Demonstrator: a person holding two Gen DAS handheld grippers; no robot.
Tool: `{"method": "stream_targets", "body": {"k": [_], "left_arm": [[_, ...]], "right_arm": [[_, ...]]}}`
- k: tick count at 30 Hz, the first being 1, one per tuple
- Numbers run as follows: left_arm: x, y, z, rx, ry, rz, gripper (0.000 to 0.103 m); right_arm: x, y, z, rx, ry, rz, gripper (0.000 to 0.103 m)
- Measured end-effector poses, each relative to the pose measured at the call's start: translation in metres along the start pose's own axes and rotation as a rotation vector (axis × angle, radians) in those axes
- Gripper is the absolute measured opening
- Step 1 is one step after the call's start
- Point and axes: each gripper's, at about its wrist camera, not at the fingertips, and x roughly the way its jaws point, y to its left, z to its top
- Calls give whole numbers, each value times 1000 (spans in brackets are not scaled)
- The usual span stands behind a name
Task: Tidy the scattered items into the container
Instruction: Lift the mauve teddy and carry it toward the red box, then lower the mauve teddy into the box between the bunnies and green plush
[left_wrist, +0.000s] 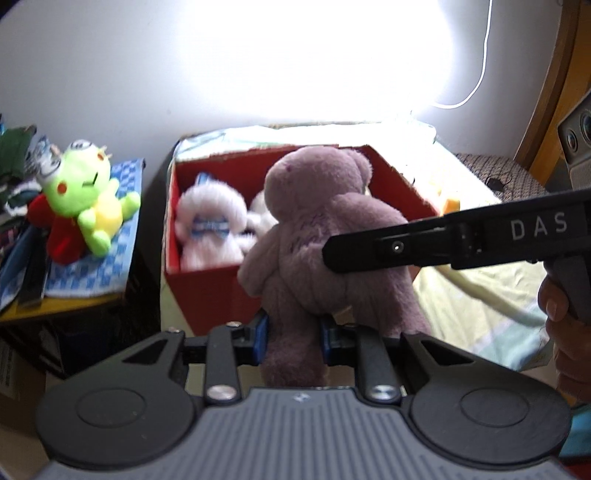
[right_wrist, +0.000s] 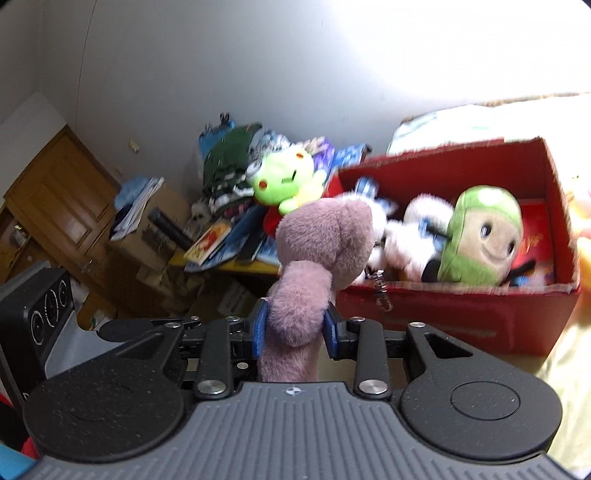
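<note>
A mauve plush bear (left_wrist: 325, 229) is held in the air in front of a red cardboard box (left_wrist: 207, 291). My left gripper (left_wrist: 293, 336) is shut on one of its legs. My right gripper (right_wrist: 293, 326) is shut on another limb of the same bear (right_wrist: 321, 236), and its black finger (left_wrist: 388, 247) reaches in from the right in the left wrist view. The box (right_wrist: 454, 314) holds a white plush (left_wrist: 210, 229) and a green-hooded plush (right_wrist: 480, 236). A green frog plush (left_wrist: 85, 195) lies outside on a blue checked cloth.
The box stands on a pale yellow bed cover (left_wrist: 476, 295). Left of it a cluttered side table (right_wrist: 229, 262) carries books, folded clothes and the frog (right_wrist: 284, 184). A wooden cabinet (right_wrist: 62, 199) stands at far left. A white cable (left_wrist: 480, 66) hangs on the wall.
</note>
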Motion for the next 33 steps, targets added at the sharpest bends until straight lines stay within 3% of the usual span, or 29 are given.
{"method": "stream_targets", "body": {"k": [6, 13, 24, 33], "left_arm": [[1, 5, 33, 7, -68, -12, 20], [26, 14, 66, -5, -104, 27, 20], [94, 29, 73, -68, -14, 50, 20], [126, 39, 65, -100, 56, 75, 20]], "right_arm": [[-4, 2, 26, -28, -88, -18, 33], [12, -17, 58, -30, -140, -12, 33], [54, -60, 65, 17, -82, -49, 32], [80, -81, 62, 56, -27, -65, 31]]}}
